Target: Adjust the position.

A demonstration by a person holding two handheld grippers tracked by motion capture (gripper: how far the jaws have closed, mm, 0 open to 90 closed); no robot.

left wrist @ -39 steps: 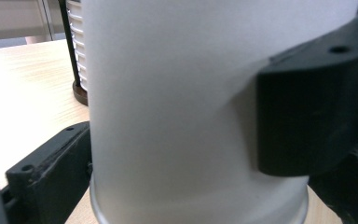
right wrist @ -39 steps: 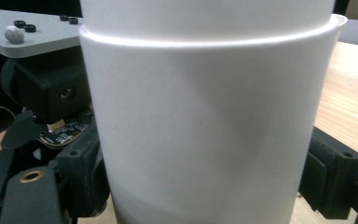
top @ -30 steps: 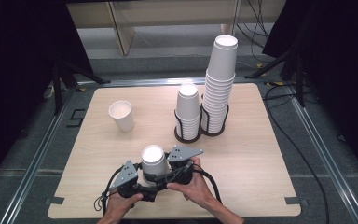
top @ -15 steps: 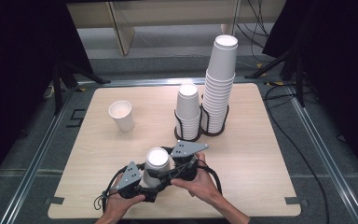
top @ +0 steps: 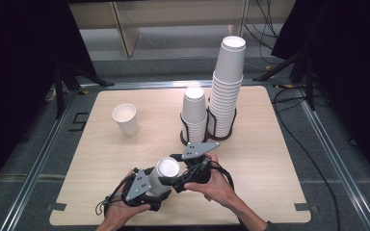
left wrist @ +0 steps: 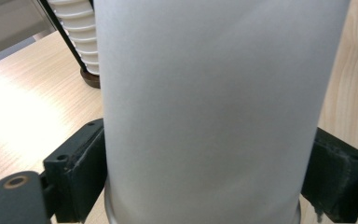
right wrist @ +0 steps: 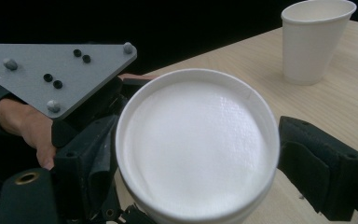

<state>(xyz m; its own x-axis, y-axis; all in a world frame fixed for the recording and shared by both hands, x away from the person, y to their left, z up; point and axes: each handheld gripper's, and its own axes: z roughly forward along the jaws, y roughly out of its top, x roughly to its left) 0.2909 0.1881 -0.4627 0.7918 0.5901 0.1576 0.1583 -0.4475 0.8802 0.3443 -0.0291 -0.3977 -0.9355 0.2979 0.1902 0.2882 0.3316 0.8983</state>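
A white paper cup [top: 166,170], bottom up and tilted, is held over the table's near edge between both grippers. My left gripper [top: 158,186] reaches in from the left. Its jaws have just been closing, and in the left gripper view they press the cup wall [left wrist: 209,107] on both sides of my left gripper [left wrist: 205,179]. In the right gripper view my right gripper [right wrist: 198,161] has the cup's base [right wrist: 196,144] between its jaws, both touching it. From above, my right gripper [top: 176,173] comes in from the right.
An upright paper cup [top: 125,119] stands at the left of the table [top: 270,192], also seen as the cup [right wrist: 314,42]. Two stacks of upside-down cups, a short stack [top: 194,113] and a tall stack [top: 227,86], sit in a black wire holder [top: 207,137] behind my hands.
The cup and my right gripper have shifted a little to the right and up. My left gripper's jaws have closed in on the cup.
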